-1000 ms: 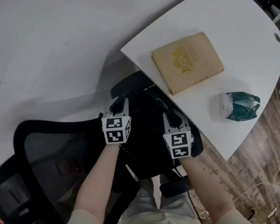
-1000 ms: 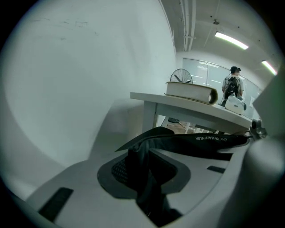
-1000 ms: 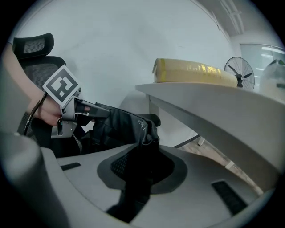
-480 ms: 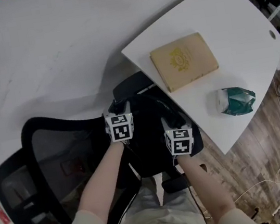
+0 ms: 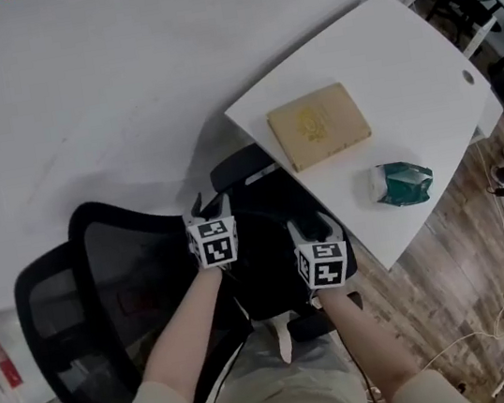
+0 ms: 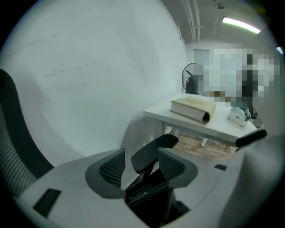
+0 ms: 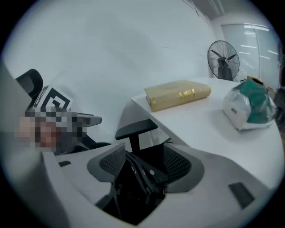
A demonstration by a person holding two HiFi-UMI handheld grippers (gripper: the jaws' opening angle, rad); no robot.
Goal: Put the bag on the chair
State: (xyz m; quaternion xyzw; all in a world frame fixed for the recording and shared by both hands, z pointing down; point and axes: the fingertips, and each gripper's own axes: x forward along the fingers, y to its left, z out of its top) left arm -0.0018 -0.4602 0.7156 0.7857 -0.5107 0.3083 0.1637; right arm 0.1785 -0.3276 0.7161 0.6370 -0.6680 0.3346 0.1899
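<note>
The black bag lies on the seat of the black office chair, between the mesh backrest and the armrest. My left gripper hovers over the bag's left part. Its jaws have just been opening and stand wide, with the bag below them and untouched. My right gripper hangs over the bag's right part. Its jaws have also just been opening, and the bag's straps lie loose beneath them, free of the pads.
A white table stands right of the chair with a tan book and a green-and-white packet on it. A white wall is behind. Wood floor with cables lies at the right, and a fan stands beyond the table.
Both grippers have opened and lifted off the bag, which stays on the seat. The head view has shifted, so the chair and table sit differently in it.
</note>
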